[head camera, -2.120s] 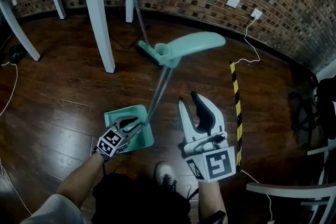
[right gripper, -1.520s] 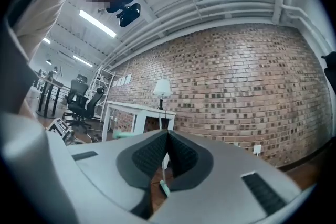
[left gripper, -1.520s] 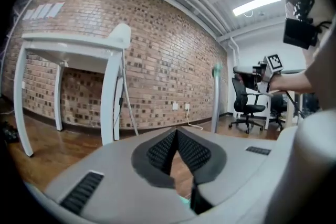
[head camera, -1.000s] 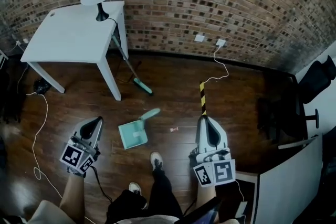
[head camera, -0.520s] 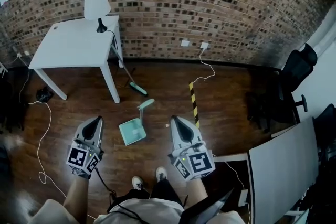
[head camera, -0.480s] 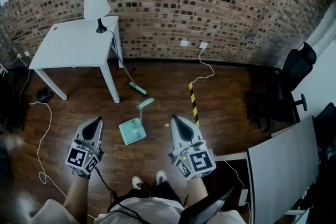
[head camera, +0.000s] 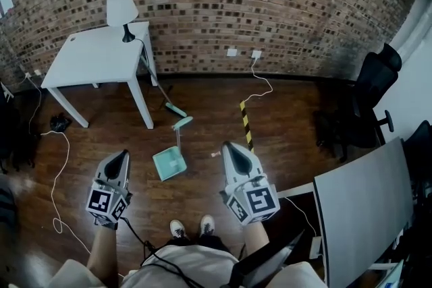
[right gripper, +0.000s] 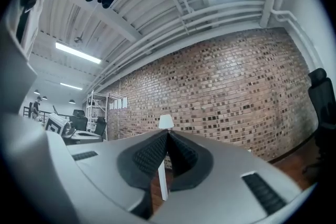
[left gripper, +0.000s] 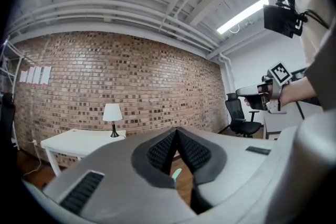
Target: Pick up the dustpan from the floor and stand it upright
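Left claw (head camera: 121, 154) closed and empty, right claw (head camera: 228, 146) closed and empty, teal dustpan (head camera: 169, 163) on wood floor (head camera: 287, 145) between them

The head view looks steeply down from standing height at the wooden floor (head camera: 290, 145), far above the dustpan (head camera: 169, 164), facing the brick wall (head camera: 270, 3). Both gripper views look level along their jaws at that wall; all three share the white table (head camera: 94, 57) and lamp (head camera: 120, 10)

Both forearms extend forward, side by side and apart: the left gripper (head camera: 119, 160) and right gripper (head camera: 231, 148) point level, jaws closed, gripping nothing.
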A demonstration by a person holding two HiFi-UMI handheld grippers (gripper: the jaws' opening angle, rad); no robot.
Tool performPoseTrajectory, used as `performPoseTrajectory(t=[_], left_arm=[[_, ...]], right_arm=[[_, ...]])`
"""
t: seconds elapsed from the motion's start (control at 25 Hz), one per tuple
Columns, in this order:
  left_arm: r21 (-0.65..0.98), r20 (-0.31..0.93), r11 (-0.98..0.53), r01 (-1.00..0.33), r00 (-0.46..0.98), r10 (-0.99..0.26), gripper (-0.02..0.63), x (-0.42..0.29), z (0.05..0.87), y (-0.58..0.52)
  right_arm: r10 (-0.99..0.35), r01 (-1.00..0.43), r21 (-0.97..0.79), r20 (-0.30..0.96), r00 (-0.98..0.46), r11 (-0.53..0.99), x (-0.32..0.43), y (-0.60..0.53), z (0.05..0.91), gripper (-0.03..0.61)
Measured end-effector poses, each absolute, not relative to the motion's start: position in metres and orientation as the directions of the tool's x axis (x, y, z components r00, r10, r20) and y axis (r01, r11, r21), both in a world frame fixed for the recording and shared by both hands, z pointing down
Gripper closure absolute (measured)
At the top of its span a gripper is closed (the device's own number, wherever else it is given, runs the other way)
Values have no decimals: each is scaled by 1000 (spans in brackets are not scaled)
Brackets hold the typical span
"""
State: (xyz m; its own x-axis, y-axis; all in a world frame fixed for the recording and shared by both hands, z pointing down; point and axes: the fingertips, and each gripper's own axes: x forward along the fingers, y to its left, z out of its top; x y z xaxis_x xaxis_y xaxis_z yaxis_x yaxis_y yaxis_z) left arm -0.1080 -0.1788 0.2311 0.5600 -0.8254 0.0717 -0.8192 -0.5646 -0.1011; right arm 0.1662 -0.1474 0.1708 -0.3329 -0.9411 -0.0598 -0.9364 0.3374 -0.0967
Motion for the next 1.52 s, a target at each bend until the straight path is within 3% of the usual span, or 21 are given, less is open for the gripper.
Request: performPoseTrajectory(t=[0.32,0.56,0.84,1.16,1.52], left_arm=[[-96,77,-578,-811,573,-816,609,-115,228,-163],[-223,148,-644,-732,628,-764,609,-106,243,-139],[-207,148,-651,-730,635,-758,609,-107,249,-107],[-236,102,-612,-755,607,-788,609,-73,247,8],[-219,107,-519,-826,509,-854,609,-29,251,192]], right_arm=[[-941,-936,-99,-62,-334,338,157,-132,167,598],[-951,-945,-107,-41,-305,308,152,-108,169,598],[-966,-954,-152,-70,-250,258,165,-61,174,598],[-936,-913,-207,-79,-342,351,181,51,183,598],[-882,-870,-149,-66,-466,470,198,215,181,598]])
